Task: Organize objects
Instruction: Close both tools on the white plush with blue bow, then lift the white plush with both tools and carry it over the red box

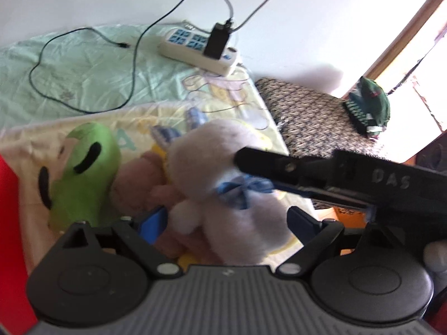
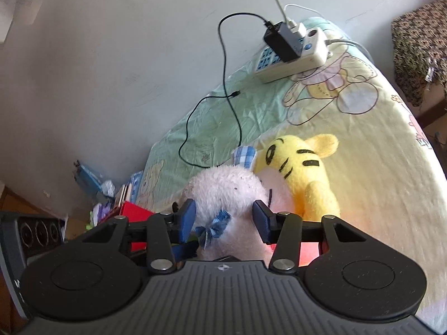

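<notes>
White plush (image 2: 223, 189) with blue bow (image 2: 213, 227), black-striped yellow plush (image 2: 304, 167), green plush (image 1: 83, 167), blue-padded tongs (image 2: 223, 220).

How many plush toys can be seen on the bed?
4. The white toy sits between the right gripper fingers, yellow tiger beside it, green toy at left, pink toy between green and white. Others may be hidden.

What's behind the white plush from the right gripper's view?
A yellow tiger plush leans against the white plush, a checked blue ear between them. The tiger's lower body is hidden.
</notes>
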`<act>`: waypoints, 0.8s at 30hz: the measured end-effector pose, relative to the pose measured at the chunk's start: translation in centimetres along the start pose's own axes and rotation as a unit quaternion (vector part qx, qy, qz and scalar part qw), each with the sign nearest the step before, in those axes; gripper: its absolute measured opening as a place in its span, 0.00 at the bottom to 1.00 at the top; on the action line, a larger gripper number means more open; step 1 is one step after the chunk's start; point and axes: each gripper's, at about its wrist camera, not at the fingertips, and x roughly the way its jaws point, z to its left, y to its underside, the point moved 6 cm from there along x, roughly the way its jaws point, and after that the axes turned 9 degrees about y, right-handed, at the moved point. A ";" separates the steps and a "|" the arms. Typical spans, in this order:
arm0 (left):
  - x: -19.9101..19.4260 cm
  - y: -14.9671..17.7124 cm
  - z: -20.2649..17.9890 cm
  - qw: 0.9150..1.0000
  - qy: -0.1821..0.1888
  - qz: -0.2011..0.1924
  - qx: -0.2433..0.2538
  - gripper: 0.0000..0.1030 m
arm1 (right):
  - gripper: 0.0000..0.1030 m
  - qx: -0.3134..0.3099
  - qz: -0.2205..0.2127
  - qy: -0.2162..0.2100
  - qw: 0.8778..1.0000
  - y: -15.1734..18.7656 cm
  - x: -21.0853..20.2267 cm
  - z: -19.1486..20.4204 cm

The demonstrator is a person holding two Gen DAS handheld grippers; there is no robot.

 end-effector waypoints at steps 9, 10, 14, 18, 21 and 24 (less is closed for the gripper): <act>1.9 -0.2 -0.4 1.000 -0.001 0.007 0.029 0.83 | 0.49 0.022 -0.002 0.001 1.000 0.2 0.6 -1.0; 2.0 -0.2 -0.4 0.999 0.001 0.007 0.033 0.83 | 0.52 0.028 -0.004 -0.001 1.000 0.2 0.7 -1.2; 2.5 -0.2 -0.6 0.998 -0.007 0.008 0.057 0.79 | 0.52 0.063 0.004 -0.026 0.998 0.2 1.3 -2.1; 2.3 -0.1 -1.0 0.997 -0.013 0.009 0.079 0.76 | 0.47 0.075 -0.003 -0.043 0.996 0.7 1.0 -2.3; 1.9 0.1 -1.3 0.996 -0.017 0.007 0.090 0.74 | 0.41 0.077 -0.007 -0.054 0.996 0.9 0.3 -2.3; 1.1 0.4 -1.9 0.994 -0.021 0.003 0.106 0.73 | 0.39 0.067 -0.008 -0.061 0.996 1.2 -0.6 -1.9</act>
